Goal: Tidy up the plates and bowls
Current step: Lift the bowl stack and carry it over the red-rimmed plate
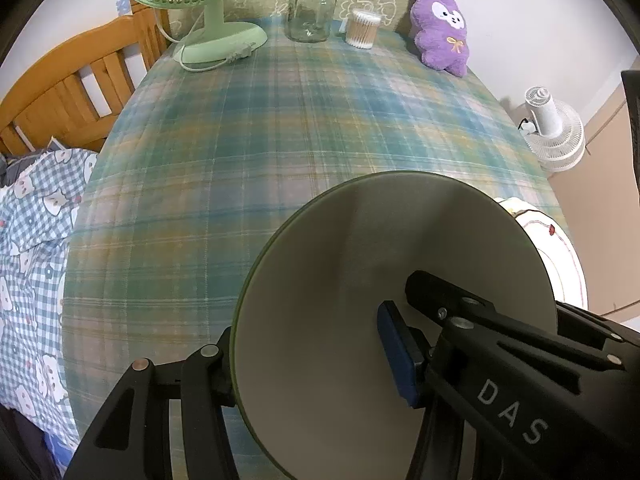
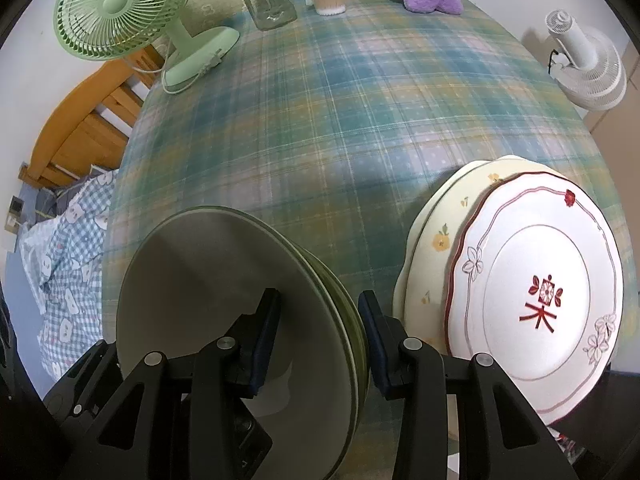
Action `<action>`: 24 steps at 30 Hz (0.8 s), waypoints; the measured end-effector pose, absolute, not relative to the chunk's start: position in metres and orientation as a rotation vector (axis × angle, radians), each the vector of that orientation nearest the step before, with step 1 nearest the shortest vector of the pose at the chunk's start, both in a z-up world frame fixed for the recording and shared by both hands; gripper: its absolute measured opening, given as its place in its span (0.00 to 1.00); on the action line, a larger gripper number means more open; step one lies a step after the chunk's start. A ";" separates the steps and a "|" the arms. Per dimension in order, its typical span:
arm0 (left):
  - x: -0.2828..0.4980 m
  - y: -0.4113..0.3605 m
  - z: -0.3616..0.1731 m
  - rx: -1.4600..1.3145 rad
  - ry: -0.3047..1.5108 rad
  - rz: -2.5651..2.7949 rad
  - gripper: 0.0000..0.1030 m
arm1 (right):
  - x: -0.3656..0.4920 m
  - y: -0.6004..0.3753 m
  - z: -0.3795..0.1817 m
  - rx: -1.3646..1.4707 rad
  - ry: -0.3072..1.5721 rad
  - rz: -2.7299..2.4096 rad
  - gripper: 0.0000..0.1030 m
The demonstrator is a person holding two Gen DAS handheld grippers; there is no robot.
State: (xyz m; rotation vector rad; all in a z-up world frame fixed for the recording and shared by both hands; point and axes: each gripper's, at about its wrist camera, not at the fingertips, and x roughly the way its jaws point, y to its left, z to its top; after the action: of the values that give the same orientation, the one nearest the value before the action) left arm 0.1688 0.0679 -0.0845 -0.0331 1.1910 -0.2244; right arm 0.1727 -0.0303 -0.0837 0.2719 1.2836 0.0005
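Note:
A green-rimmed bowl with a pale inside (image 1: 352, 280) fills the lower middle of the left wrist view. My left gripper (image 1: 308, 352) is shut on its rim, one finger outside and the blue pad (image 1: 396, 356) inside. In the right wrist view the bowl (image 2: 208, 280) looks like two nested green bowls. My right gripper (image 2: 320, 320) straddles their right rim with its jaws apart, the left pad (image 2: 266, 324) inside, the right pad (image 2: 372, 328) outside. A white plate with red pattern (image 2: 540, 300) lies on a cream floral plate (image 2: 440, 232) at the right.
The plaid tablecloth (image 1: 280, 140) covers the table. At the far edge stand a green fan (image 2: 120, 12), a glass jar (image 1: 312, 8), a cotton swab tub (image 1: 362, 28) and a purple plush (image 1: 440, 32). A wooden chair (image 1: 72, 84) is left; a white fan (image 2: 588, 64) right.

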 end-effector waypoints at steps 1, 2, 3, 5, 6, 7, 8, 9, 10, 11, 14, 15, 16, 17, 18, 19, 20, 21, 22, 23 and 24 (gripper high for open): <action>0.168 0.069 -0.083 -0.029 1.188 -0.229 0.55 | 0.172 -0.030 -0.083 0.279 1.283 -0.002 0.43; 0.167 0.070 -0.082 -0.024 1.185 -0.235 0.55 | 0.170 -0.029 -0.082 0.284 1.283 -0.006 0.42; 0.166 0.071 -0.081 -0.019 1.182 -0.241 0.55 | 0.169 -0.027 -0.081 0.286 1.281 -0.011 0.43; 0.165 0.074 -0.078 -0.009 1.176 -0.253 0.55 | 0.166 -0.025 -0.078 0.289 1.277 -0.019 0.42; 0.164 0.076 -0.077 -0.006 1.172 -0.258 0.55 | 0.165 -0.023 -0.076 0.291 1.272 -0.026 0.42; 0.163 0.078 -0.075 -0.003 1.168 -0.264 0.55 | 0.164 -0.022 -0.075 0.291 1.269 -0.029 0.42; 0.162 0.079 -0.073 -0.001 1.165 -0.268 0.55 | 0.162 -0.020 -0.072 0.291 1.265 -0.035 0.42; 0.162 0.081 -0.071 0.001 1.162 -0.274 0.55 | 0.161 -0.020 -0.071 0.291 1.261 -0.039 0.42; 0.162 0.081 -0.070 0.002 1.159 -0.277 0.55 | 0.160 -0.019 -0.069 0.291 1.258 -0.044 0.42; 0.161 0.082 -0.068 0.003 1.156 -0.280 0.55 | 0.159 -0.018 -0.065 0.292 1.253 -0.049 0.42; 0.160 0.081 -0.060 0.011 1.139 -0.291 0.55 | 0.157 -0.019 -0.057 0.294 1.236 -0.060 0.42; 0.159 0.080 -0.057 0.015 1.131 -0.294 0.55 | 0.156 -0.019 -0.055 0.295 1.232 -0.061 0.43; 0.159 0.079 -0.055 0.018 1.127 -0.295 0.55 | 0.156 -0.020 -0.053 0.296 1.228 -0.063 0.43; 0.159 0.079 -0.053 0.020 1.123 -0.296 0.55 | 0.156 -0.021 -0.050 0.298 1.225 -0.062 0.42; 0.159 0.078 -0.051 0.023 1.119 -0.296 0.55 | 0.155 -0.022 -0.048 0.299 1.221 -0.062 0.43; 0.159 0.076 -0.049 0.024 1.115 -0.297 0.55 | 0.154 -0.023 -0.047 0.300 1.217 -0.063 0.42; 0.158 0.075 -0.048 0.025 1.110 -0.297 0.55 | 0.153 -0.025 -0.045 0.300 1.211 -0.063 0.42; 0.157 0.073 -0.046 0.026 1.105 -0.298 0.55 | 0.152 -0.027 -0.043 0.298 1.206 -0.063 0.42; 0.157 0.071 -0.045 0.027 1.101 -0.298 0.55 | 0.152 -0.028 -0.041 0.295 1.203 -0.063 0.42; 0.156 0.069 -0.044 0.026 1.099 -0.299 0.55 | 0.151 -0.030 -0.039 0.290 1.199 -0.062 0.42; 0.156 0.066 -0.042 0.024 1.097 -0.298 0.55 | 0.151 -0.032 -0.036 0.286 1.196 -0.060 0.42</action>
State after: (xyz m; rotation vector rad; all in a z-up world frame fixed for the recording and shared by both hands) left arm 0.1559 0.0664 -0.0421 0.0235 1.0966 -0.2981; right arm 0.1508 -0.0325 -0.0363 0.2860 1.1957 -0.0604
